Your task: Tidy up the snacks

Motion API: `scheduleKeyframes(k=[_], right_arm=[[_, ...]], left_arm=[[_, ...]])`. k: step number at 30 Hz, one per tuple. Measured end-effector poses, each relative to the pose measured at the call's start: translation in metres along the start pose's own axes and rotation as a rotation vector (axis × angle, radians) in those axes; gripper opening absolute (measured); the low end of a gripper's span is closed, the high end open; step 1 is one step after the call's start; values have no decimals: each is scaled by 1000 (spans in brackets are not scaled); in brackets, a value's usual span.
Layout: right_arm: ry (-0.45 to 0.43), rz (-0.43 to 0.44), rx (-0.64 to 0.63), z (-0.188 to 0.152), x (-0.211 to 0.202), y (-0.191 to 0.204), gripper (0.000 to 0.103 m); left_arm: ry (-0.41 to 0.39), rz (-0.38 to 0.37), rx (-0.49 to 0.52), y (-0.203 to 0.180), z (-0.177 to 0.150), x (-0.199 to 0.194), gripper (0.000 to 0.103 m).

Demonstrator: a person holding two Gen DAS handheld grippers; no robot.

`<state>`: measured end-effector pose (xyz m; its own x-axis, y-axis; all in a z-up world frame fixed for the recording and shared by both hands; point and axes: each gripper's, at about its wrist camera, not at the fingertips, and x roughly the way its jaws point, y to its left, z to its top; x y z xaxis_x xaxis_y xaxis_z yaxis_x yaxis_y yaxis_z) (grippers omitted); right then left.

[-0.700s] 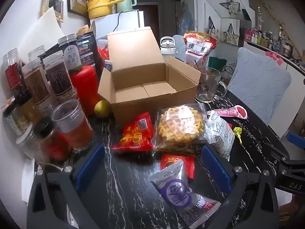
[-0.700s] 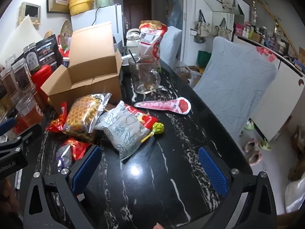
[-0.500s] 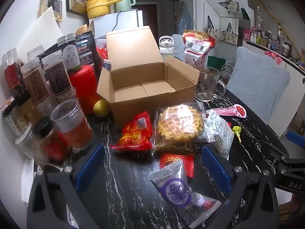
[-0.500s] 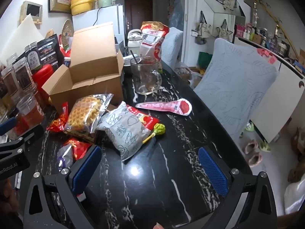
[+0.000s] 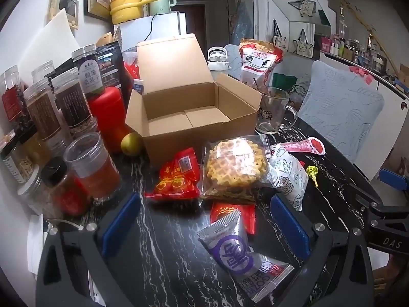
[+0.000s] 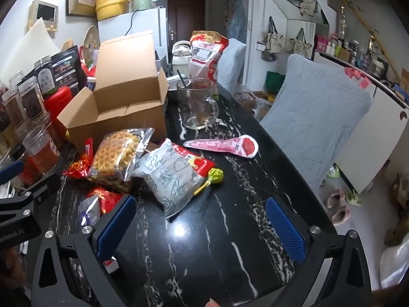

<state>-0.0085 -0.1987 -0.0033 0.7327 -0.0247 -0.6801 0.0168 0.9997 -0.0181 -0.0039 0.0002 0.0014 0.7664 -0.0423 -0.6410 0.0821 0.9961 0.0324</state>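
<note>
An open cardboard box stands on the black marble table with nothing inside. In front of it lie loose snacks: a clear bag of waffles, a red packet, a grey patterned packet, a grey and purple packet, a small red packet, a pink cone-shaped packet and a green lollipop. My left gripper hovers open above the grey and purple packet. My right gripper is open over bare table, holding nothing.
Several jars and a red container crowd the table's left side, with a small yellow-green fruit by the box. A glass mug and a tall snack bag stand behind. Chairs line the right edge.
Both views have shifted only slightly; the grippers stay wide open and no snack has moved.
</note>
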Motion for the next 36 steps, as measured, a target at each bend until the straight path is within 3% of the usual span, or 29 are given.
scheduleKeyframes(k=[36], right_arm=[[-4, -5, -5, -1, -2, 5, 103]], left_arm=[[14, -8, -13, 4, -4, 0, 103]])
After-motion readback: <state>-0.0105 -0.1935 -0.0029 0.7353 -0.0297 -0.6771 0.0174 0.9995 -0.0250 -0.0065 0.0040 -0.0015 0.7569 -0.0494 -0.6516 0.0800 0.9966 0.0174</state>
